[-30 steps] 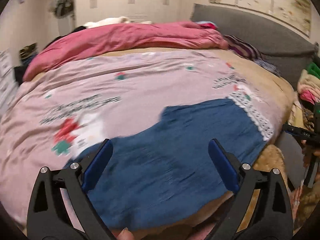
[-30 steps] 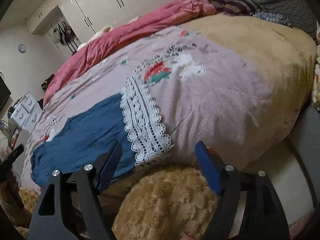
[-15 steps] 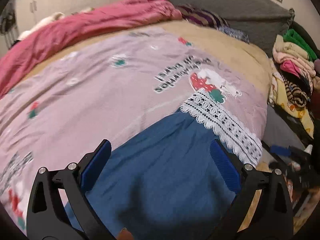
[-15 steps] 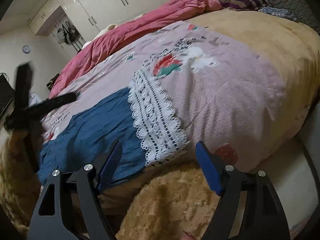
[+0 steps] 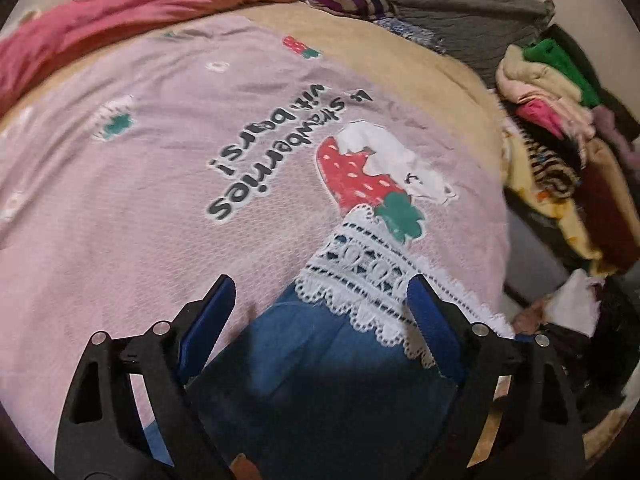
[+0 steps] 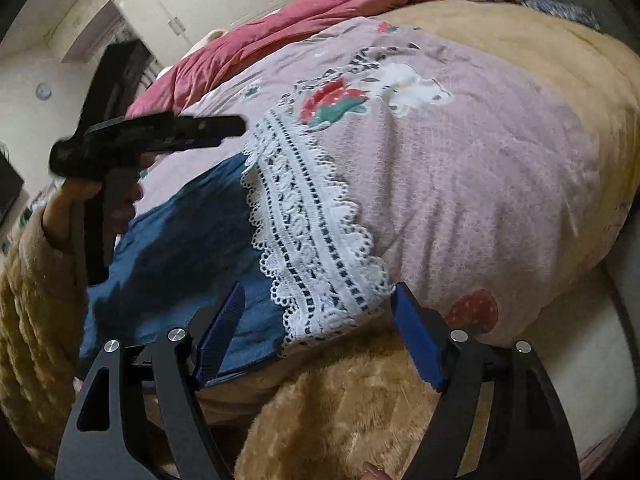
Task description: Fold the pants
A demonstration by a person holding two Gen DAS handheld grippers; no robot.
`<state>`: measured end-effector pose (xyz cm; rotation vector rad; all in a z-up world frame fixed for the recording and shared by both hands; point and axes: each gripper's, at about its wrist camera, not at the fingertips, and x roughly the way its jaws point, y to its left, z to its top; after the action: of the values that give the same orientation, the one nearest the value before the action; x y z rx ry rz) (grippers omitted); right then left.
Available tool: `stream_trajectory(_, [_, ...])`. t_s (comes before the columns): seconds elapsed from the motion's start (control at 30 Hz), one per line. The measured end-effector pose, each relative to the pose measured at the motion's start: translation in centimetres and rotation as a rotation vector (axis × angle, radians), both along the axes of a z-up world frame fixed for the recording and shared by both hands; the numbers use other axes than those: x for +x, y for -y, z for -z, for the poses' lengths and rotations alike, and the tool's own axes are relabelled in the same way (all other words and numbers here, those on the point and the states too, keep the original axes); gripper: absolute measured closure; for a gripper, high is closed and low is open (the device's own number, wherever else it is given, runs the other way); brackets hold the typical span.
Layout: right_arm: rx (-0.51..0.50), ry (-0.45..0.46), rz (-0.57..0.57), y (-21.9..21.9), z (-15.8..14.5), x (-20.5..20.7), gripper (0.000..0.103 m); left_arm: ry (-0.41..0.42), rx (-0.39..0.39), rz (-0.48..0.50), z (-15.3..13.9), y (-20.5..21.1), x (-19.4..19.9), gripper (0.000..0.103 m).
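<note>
Blue pants [image 5: 320,372] with a white lace hem [image 5: 360,276] lie flat on the pink printed bedspread [image 5: 160,184], near the bed's front edge. My left gripper [image 5: 320,292] is open and empty, hovering just above the pants near the lace hem. In the right wrist view the pants [image 6: 180,256] and lace hem [image 6: 312,240] lie ahead. My right gripper [image 6: 318,300] is open and empty, at the bed's edge just short of the lace. The left gripper [image 6: 224,126] shows there from the side, above the pants.
A pink duvet [image 5: 140,8] is bunched at the far side of the bed. A grey headboard [image 5: 472,12] and a pile of folded clothes [image 5: 560,120] stand to the right. A tan fuzzy blanket [image 6: 340,412] hangs below the bed's edge.
My left gripper has swung right along the pants, from over the blue middle to the lace hem end. My right gripper has moved slightly closer to the lace. Both stayed open.
</note>
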<state>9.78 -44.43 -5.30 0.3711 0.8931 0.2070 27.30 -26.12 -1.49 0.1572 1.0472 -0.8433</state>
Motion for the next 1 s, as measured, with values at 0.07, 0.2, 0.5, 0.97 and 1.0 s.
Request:
stream_trajectory(0.07, [-0.017, 0.0, -0.007, -0.5, 0.1, 0.2, 0.061, -0.02, 0.007, -0.012, 0.5, 0.1, 0.8, 0.031])
stream_trajectory(0.2, [-0.046, 0.019, -0.007, -0.6, 0.1, 0.0, 0.072, -0.076, -0.011, -0.001, 1.6, 0.6, 2.0, 0.053])
stream_trajectory(0.5, [0.001, 0.011, 0.012, 0.3, 0.8, 0.7, 0.068, -0.113, -0.012, 0.091, 3.1, 2.3, 1.3, 0.064])
stream_trajectory(0.97, [0.022, 0.102, -0.048, -0.9, -1.7, -1.1, 0.083, -0.089, -0.12, 0.056, 0.1, -0.1, -0.1, 0.091])
stream_trajectory(1.0, [0.027, 0.112, -0.056, -1.3, -2.1, -1.2, 0.083, -0.083, -0.133, 0.05, -0.4, -0.7, -0.3, 0.091])
